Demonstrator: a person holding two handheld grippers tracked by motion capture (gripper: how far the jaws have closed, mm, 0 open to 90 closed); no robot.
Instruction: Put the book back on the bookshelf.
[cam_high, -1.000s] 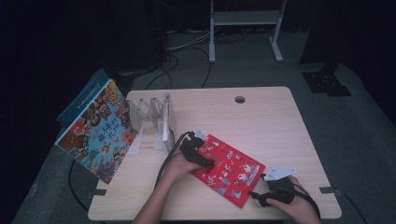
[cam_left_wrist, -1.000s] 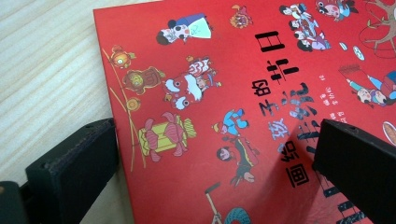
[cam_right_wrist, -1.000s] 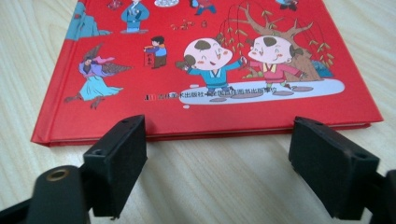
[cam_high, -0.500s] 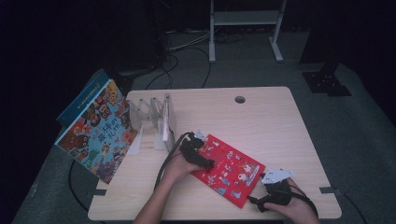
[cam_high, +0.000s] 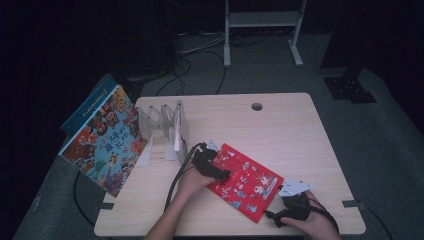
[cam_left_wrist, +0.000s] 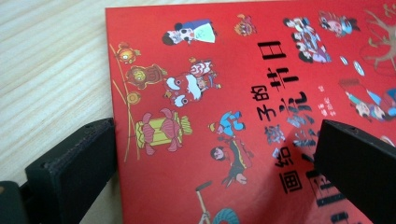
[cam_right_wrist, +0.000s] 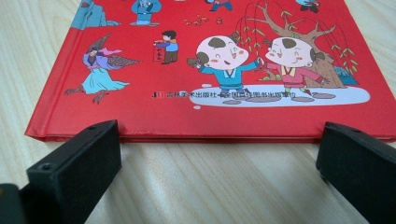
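A red picture book (cam_high: 245, 181) lies flat on the table (cam_high: 300, 135), cover up. My left gripper (cam_high: 220, 172) rests at the book's left corner. In the left gripper view it (cam_left_wrist: 215, 135) is open: one jaw is over bare wood beside the book's edge (cam_left_wrist: 114, 93), the other over the cover. My right gripper (cam_high: 289, 199) sits at the book's near right corner by the table's front edge. Its jaws (cam_right_wrist: 219, 135) have just been opening and stand wide, with only bare wood between them. The book's bottom edge (cam_right_wrist: 210, 136) lies just ahead of their tips.
A large colourful picture book (cam_high: 102, 142) leans at the table's left edge, with a blue book (cam_high: 87, 105) behind it. A clear book rack (cam_high: 170, 125) stands at the back left. A cable hole (cam_high: 257, 106) is at the back middle. Cables trail from both grippers.
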